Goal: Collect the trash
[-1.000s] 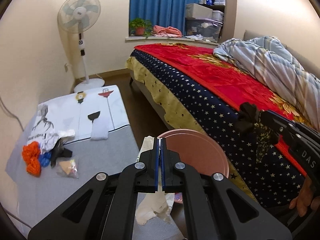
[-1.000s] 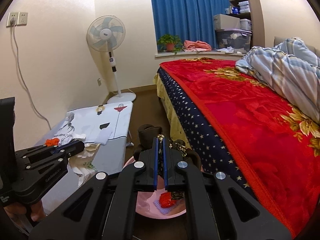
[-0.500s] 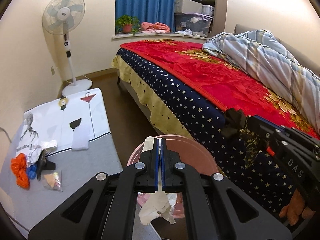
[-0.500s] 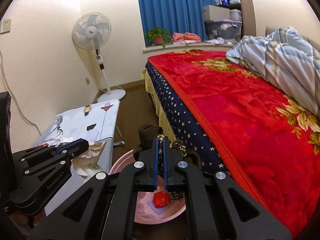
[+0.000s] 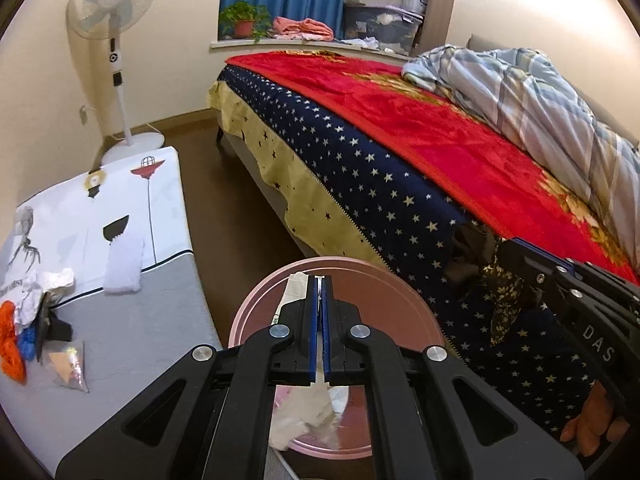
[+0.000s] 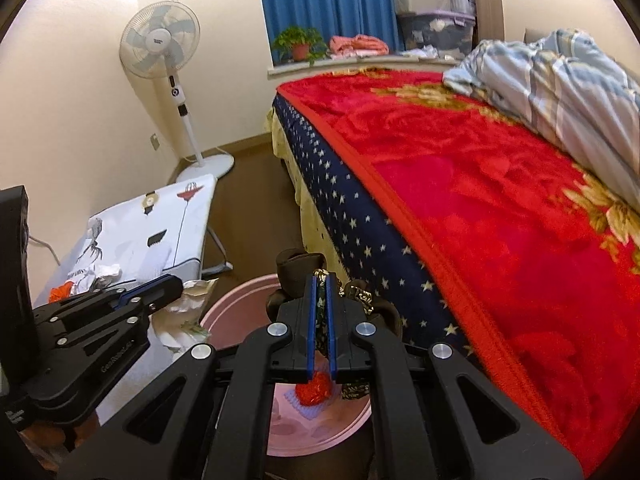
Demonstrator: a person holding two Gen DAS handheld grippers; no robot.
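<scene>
A pink round bin [image 5: 384, 292] stands on the floor between the bed and the low table. My left gripper [image 5: 319, 280] is shut on a crumpled white paper [image 5: 308, 416] that hangs over the bin; it also shows in the right wrist view [image 6: 188, 308]. My right gripper [image 6: 320, 280] is shut on a black wrapper with gold pattern [image 6: 356, 294], held over the bin [image 6: 240, 292]; the wrapper shows in the left wrist view [image 5: 502, 292]. A red wad [image 6: 314, 388] and a pale blue piece lie inside the bin.
The low table [image 5: 132, 320] on the left holds an orange wad [image 5: 10, 344], a blue scrap, a clear packet [image 5: 68, 368], white tissues and a white cloth [image 5: 124, 264]. The bed [image 5: 400, 152] with red blanket fills the right. A standing fan [image 5: 114, 12] stands by the wall.
Both grippers have moved from the table side to above the pink bin, each carrying its piece. The bin sits more squarely under them now.
</scene>
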